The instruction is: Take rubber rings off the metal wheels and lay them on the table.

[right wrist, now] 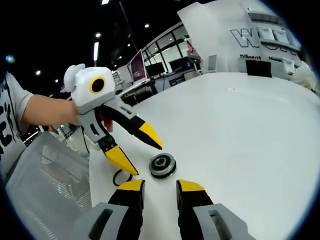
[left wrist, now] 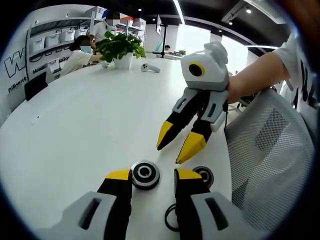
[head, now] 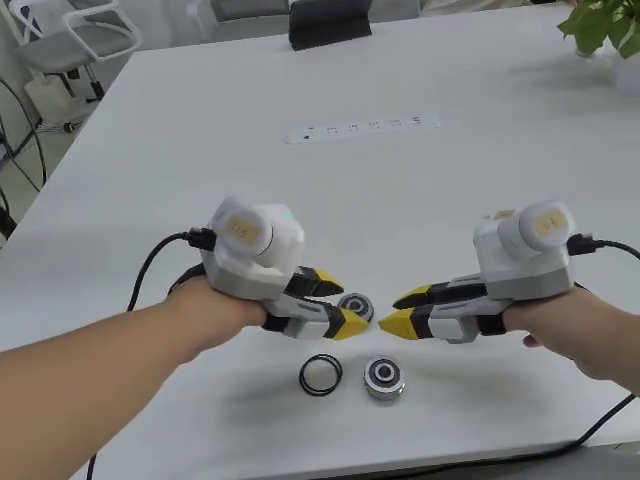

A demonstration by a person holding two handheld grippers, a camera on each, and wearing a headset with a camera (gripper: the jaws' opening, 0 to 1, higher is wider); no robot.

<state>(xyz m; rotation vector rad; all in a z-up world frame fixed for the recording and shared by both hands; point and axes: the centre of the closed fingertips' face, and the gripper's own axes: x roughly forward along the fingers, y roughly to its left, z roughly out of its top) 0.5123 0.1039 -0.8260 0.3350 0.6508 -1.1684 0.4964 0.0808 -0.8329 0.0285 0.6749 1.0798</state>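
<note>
Left gripper (head: 340, 303): held in the person's left hand, low over the table (head: 400, 200), yellow tips pointing toward the middle. Its jaws stand apart and clamp nothing.
Right gripper (head: 395, 309): held in the right hand, facing the left one tip to tip with a small gap between them. Its jaws are also parted and hold nothing.
Wheel (head: 356, 305): on the tabletop, dark around its rim, right at the left gripper's tips. In the left gripper view it sits in the gap between that gripper's own two jaws. I cannot tell whether either jaw touches it.
Rubber ring (head: 320, 374): a loose thin black loop lying flat on the table, nearer the person than the grippers.
Second wheel (head: 384, 378): silvery with a dark centre, flat on the table just right of the loose ring and apart from it.
Plant (head: 600, 25): green leaves at the far right corner of the table.
Chair (head: 70, 35): white, off the table's far left corner.
</note>
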